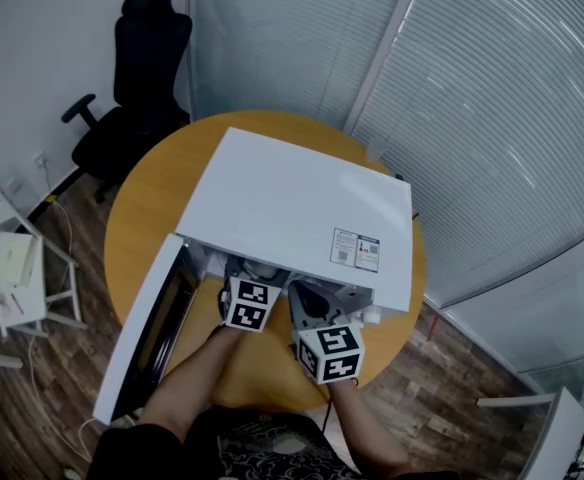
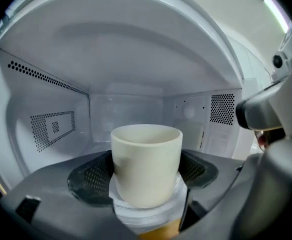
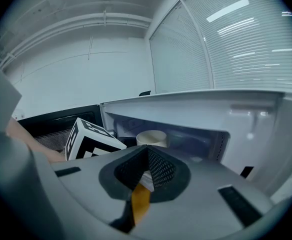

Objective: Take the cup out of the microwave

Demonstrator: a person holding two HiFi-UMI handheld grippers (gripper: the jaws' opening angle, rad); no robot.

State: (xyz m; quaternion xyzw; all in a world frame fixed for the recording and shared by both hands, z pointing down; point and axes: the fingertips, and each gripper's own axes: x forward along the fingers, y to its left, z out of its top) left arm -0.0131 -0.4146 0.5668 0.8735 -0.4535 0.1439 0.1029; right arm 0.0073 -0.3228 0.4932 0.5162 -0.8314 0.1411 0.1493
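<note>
A cream cup (image 2: pixel 146 166) stands on the glass turntable inside the open white microwave (image 1: pixel 292 208). My left gripper (image 2: pixel 146 176) reaches into the cavity, and its dark pads press on the cup's two sides. In the head view only that gripper's marker cube (image 1: pixel 250 303) shows at the microwave's mouth; the cup is hidden under the microwave's top. My right gripper (image 3: pixel 147 159) hovers just outside the opening, its jaws shut with nothing in them. Its view shows the cup (image 3: pixel 152 138) rim beyond the left gripper's cube (image 3: pixel 91 139).
The microwave door (image 1: pixel 147 328) hangs open to the left. The microwave sits on a round wooden table (image 1: pixel 142 208). A black office chair (image 1: pixel 137 78) stands behind, a white stand (image 1: pixel 17 268) at the left, and blinds along the right wall.
</note>
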